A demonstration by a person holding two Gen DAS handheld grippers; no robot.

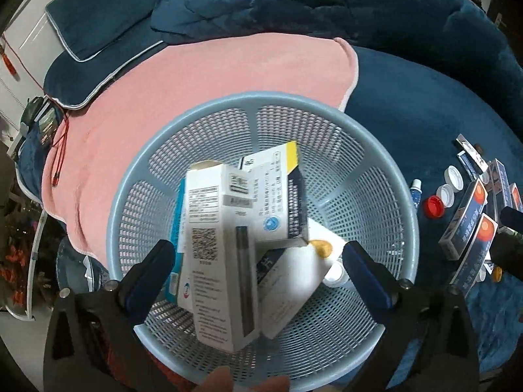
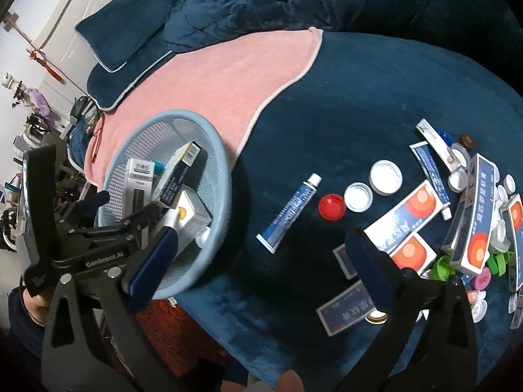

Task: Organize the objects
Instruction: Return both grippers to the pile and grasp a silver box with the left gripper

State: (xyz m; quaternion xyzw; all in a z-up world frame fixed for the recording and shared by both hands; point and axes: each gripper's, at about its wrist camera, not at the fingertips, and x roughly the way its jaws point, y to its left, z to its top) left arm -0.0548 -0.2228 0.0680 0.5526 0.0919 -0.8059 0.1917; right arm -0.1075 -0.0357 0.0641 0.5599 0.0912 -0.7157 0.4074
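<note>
A light blue mesh basket (image 1: 261,96) sits on the bed and holds several cartons. My left gripper (image 1: 261,263) hangs open right over it. A white carton with a QR code (image 1: 215,238) stands slanted between the spread fingers, and neither pad touches it. Behind it leans a blue and yellow carton (image 1: 281,192), and a white carton (image 1: 294,281) lies to its right. My right gripper (image 2: 261,258) is open over bare blue blanket, holding nothing. Just beyond it lie a blue ointment tube (image 2: 287,212) and a red cap (image 2: 331,206). The basket (image 2: 183,114) is to its left.
Blue cartons with orange discs (image 2: 412,209), white caps (image 2: 385,176) and coloured caps (image 2: 441,266) crowd the blanket at the right. A pink towel (image 2: 222,75) lies under the basket, with a blue pillow (image 2: 124,36) behind it. The bed edge drops off at the left.
</note>
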